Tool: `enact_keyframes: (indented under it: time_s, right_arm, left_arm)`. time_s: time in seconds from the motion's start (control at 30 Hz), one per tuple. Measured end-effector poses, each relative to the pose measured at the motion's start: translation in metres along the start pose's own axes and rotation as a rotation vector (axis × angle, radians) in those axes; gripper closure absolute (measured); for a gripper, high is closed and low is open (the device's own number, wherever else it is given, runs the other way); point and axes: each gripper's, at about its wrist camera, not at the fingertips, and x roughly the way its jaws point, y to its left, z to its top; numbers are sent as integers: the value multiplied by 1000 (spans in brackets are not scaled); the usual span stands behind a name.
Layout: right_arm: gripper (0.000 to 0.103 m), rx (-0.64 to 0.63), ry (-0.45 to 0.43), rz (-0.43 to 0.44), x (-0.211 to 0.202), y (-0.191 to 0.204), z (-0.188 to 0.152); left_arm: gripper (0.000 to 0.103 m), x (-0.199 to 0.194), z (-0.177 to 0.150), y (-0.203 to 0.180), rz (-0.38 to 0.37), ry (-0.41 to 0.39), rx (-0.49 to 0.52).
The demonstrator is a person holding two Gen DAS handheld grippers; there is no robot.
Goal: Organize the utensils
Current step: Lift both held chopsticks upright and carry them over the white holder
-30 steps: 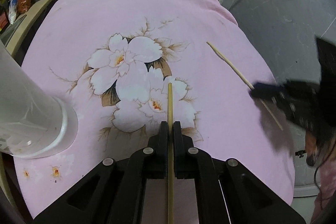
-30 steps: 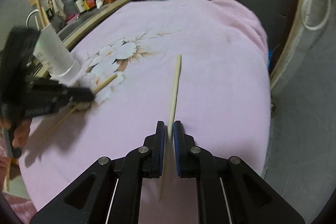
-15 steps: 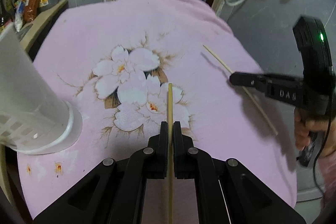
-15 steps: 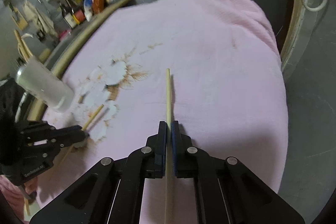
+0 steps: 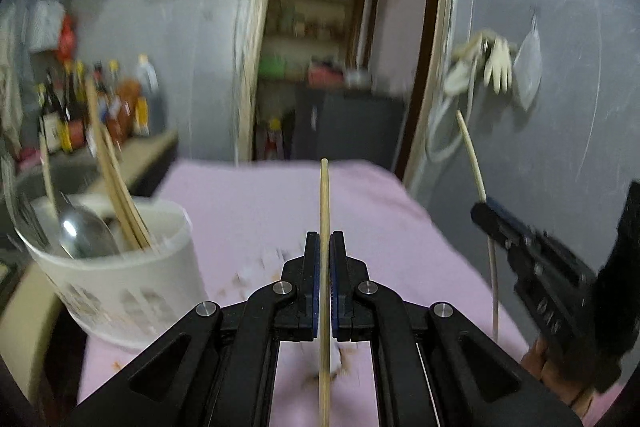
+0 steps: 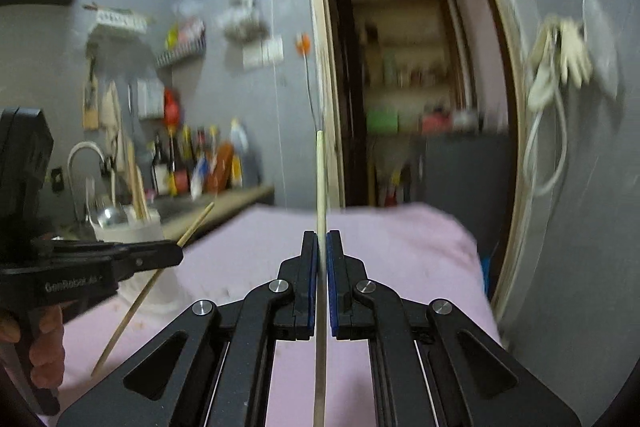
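Each gripper holds one chopstick. The left gripper [image 5: 324,247] is closed tight on a tan chopstick [image 5: 324,195], which sticks out straight past its tips. The right gripper [image 6: 322,247] is closed tight on a paler chopstick [image 6: 320,171] in the same way. Both sticks are up in the air above the pink cloth [image 5: 260,207], not lying on it.

The white holder [image 5: 120,279] stands on the cloth, off to the left side. It already has a spoon [image 5: 80,231] and some other chopsticks [image 5: 116,187] standing in it.

So the picking-up part looks done, and the carrying part is going on now. Next, each stick should go into the holder. For that, a gripper has to come over the open top, tip its stick so one end points down, and only then let go. The sticks are thin and long, so they could bump the ones already inside or slip out sideways.
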Motion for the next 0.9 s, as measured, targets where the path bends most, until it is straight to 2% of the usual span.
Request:
enact_keyframes:
  time_s: [0.1, 0.2, 0.53, 0.73, 0.9]
  right_arm:
    - [100, -29, -86, -10, -3, 17, 10]
    - [100, -38, -160, 1, -5, 30, 22]
    - [100, -2, -346, 40, 17, 74, 53]
    - [100, 62, -387, 84, 42, 96, 65]
    - [100, 142, -400, 161, 62, 110, 72]
  left_arm:
    - [101, -21, 10, -1, 32, -116, 26]
    - [101, -32, 22, 5, 62, -190, 31]
    - [101, -62, 51, 69, 85, -315, 1]
    - [101, -80, 65, 113, 96, -373, -28]
    - [101, -96, 69, 157, 74, -464, -82]
